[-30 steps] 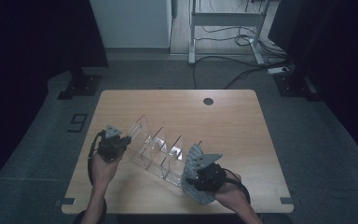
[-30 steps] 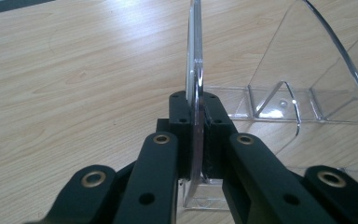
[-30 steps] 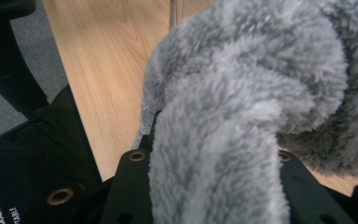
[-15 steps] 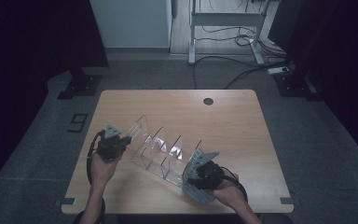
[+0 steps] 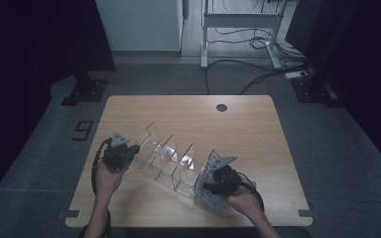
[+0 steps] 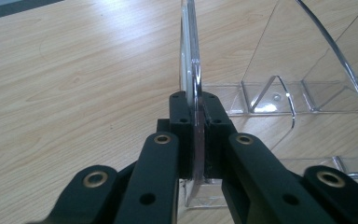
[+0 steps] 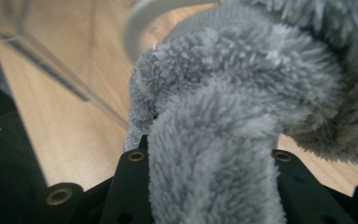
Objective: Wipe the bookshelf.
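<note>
From above, the right gripper (image 5: 209, 190) with its grey cloth (image 5: 209, 198) has slid in a bit lower against the near end of the clear rack (image 5: 171, 161) since a second ago, while the left gripper (image 5: 129, 151) hasn't budged at the rack's far-left end on the wooden table (image 5: 258, 134). In the left gripper view the jaws are pinched tight on the rack's see-through end panel (image 6: 193, 93), which stands upright with curved dividers behind it. In the right gripper view the jaws are clamped on a fluffy grey cloth (image 7: 223, 140), bunched up just beside the rack's clear wall (image 7: 56, 70).
</note>
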Available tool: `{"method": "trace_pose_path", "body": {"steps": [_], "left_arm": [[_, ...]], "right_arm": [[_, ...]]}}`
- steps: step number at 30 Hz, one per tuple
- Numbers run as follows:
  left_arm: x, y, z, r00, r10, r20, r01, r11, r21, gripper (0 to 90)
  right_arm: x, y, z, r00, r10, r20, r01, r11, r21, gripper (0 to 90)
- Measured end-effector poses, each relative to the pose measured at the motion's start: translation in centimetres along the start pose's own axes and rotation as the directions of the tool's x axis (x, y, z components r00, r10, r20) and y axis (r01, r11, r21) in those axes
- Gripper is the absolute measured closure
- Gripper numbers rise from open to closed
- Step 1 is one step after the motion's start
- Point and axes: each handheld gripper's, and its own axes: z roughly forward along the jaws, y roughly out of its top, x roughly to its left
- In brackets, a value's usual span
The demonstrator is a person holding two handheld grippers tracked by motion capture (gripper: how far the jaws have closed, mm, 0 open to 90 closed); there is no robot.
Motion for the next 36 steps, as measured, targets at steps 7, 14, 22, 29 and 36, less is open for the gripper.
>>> {"method": "trace_pose_path", "body": {"steps": [7, 14, 22, 29, 36], "left_arm": [[0.0, 0.0, 0.0, 1.0000, -0.001, 0.000, 0.001, 1.0000, 0.000, 85.9], [0.0, 0.0, 0.0, 1.0000, -0.002, 0.000, 0.002, 1.0000, 0.000, 85.9], [0.0, 0.0, 0.0, 1.0000, -0.005, 0.000, 0.005, 1.0000, 0.000, 85.9], [0.0, 0.0, 0.0, 1.0000, -0.006, -0.001, 0.006, 1.0000, -0.001, 85.9], [-0.1, 0.0, 0.0, 0.9999, -0.010, -0.007, 0.010, 0.9999, -0.003, 85.9]], "right_arm": [[-1.7, 0.2, 0.1, 0.9982, 0.050, 0.034, -0.049, 0.999, -0.011, 66.4], [-3.4, 0.2, 0.1, 0.9935, 0.096, 0.062, -0.094, 0.995, -0.031, 66.3], [-5.0, 0.3, 0.3, 0.9878, 0.125, 0.093, -0.121, 0.992, -0.038, 66.4], [-6.1, 0.6, 0.4, 0.9827, 0.144, 0.117, -0.139, 0.989, -0.047, 66.3], [-6.7, 0.8, 0.6, 0.9797, 0.151, 0.132, -0.146, 0.988, -0.046, 66.4]]}}
